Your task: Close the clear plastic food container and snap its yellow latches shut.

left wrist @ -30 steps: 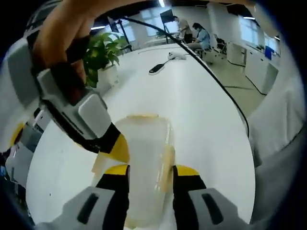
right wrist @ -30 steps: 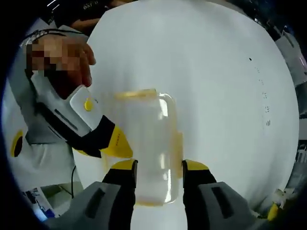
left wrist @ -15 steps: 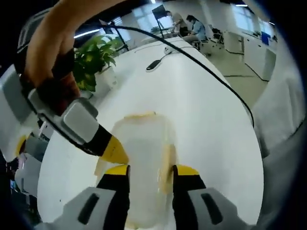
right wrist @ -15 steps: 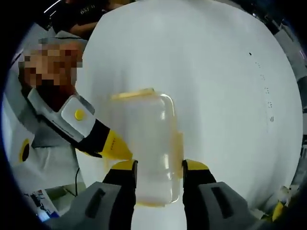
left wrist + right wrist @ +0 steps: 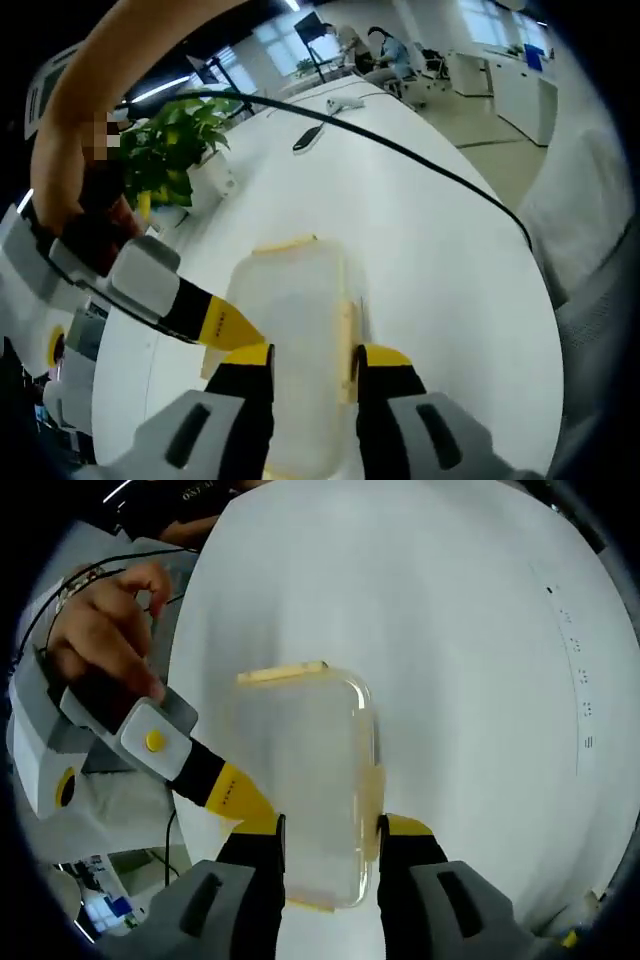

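The clear plastic container (image 5: 295, 330) lies on the white table (image 5: 440, 270) with its lid on. A yellow latch (image 5: 285, 243) sits on its far end and another yellow latch (image 5: 347, 335) on its right side. My left gripper (image 5: 313, 362) stands open over the near part of the lid, which is wider than the gap between the jaws. My right gripper (image 5: 330, 830) also stands open over the container (image 5: 305, 780), near its right-side latch (image 5: 372, 790). In each view the other gripper's yellow tip (image 5: 225, 325) (image 5: 230, 792) comes in from the left and meets the container's left side.
A black cable (image 5: 420, 165) runs across the table toward its far end. A potted plant (image 5: 175, 140) stands at the left beside the table. A person's hand (image 5: 110, 640) holds the other gripper. Desks and seated people are far behind.
Both views have shifted a little. The other gripper's body has swung lower and further left in each view, its tip still at the container's left side. The container has stayed put.
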`<state>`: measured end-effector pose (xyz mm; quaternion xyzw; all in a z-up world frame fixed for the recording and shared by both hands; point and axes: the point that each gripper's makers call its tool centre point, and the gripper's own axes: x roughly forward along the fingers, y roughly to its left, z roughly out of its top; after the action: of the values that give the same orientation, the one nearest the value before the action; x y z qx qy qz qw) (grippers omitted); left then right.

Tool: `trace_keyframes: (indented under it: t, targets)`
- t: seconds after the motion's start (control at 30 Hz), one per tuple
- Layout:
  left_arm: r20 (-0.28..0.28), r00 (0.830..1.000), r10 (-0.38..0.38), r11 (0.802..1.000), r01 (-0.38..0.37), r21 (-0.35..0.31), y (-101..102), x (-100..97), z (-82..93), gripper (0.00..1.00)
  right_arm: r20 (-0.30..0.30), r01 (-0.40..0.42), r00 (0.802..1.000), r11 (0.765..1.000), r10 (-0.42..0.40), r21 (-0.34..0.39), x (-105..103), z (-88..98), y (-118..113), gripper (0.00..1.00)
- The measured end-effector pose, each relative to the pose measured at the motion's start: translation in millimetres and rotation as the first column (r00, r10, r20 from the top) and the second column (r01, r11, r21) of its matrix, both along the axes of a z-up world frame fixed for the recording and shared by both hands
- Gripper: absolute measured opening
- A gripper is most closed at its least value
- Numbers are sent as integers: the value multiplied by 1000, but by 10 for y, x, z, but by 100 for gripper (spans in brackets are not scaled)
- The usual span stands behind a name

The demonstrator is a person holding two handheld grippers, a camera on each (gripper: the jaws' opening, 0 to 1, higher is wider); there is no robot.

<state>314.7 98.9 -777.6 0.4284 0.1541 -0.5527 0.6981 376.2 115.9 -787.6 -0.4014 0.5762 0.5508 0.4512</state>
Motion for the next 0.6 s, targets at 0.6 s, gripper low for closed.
trace_keyframes:
  t: [0.6]
  targets:
    - [-59,998,16,998,-19,-63,0,-20,8,26,94,-7,996,998,1,65,-80,39,-3,33]
